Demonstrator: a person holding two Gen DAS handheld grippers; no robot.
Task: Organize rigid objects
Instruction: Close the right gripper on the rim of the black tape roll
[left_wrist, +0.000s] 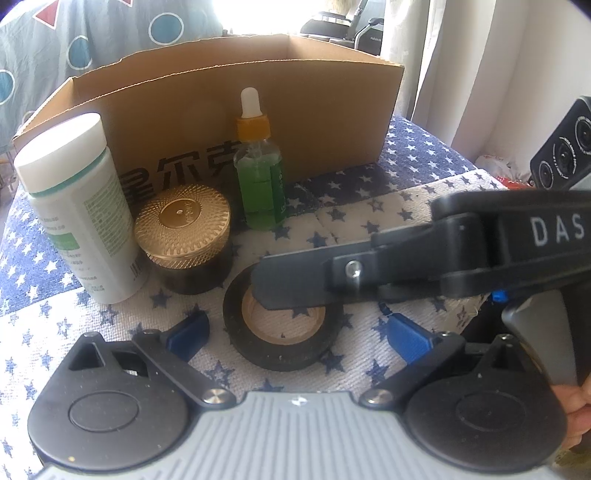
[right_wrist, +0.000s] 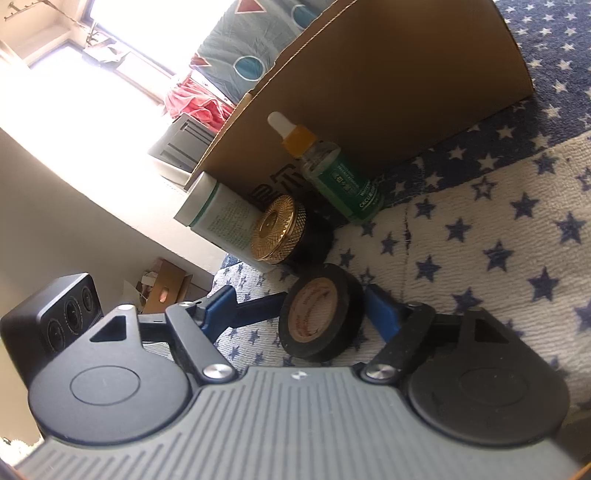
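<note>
A black tape roll (left_wrist: 282, 326) lies flat on the star-patterned cloth. My left gripper (left_wrist: 295, 334) is open, its blue fingers on either side of the roll and apart from it. My right gripper (right_wrist: 321, 310) comes in from the right in the left wrist view (left_wrist: 295, 284), its jaws wide open astride the roll (right_wrist: 319, 314), without clear contact. Behind stand a white pill bottle (left_wrist: 79, 206), a gold-lidded black jar (left_wrist: 184, 236) and a green dropper bottle (left_wrist: 258, 173), in front of an open cardboard box (left_wrist: 229, 110).
The star-patterned cloth (left_wrist: 388, 206) covers the table; its edge falls away at the right. A curtain (left_wrist: 498, 74) hangs at the right. The box (right_wrist: 388, 92) blocks the far side.
</note>
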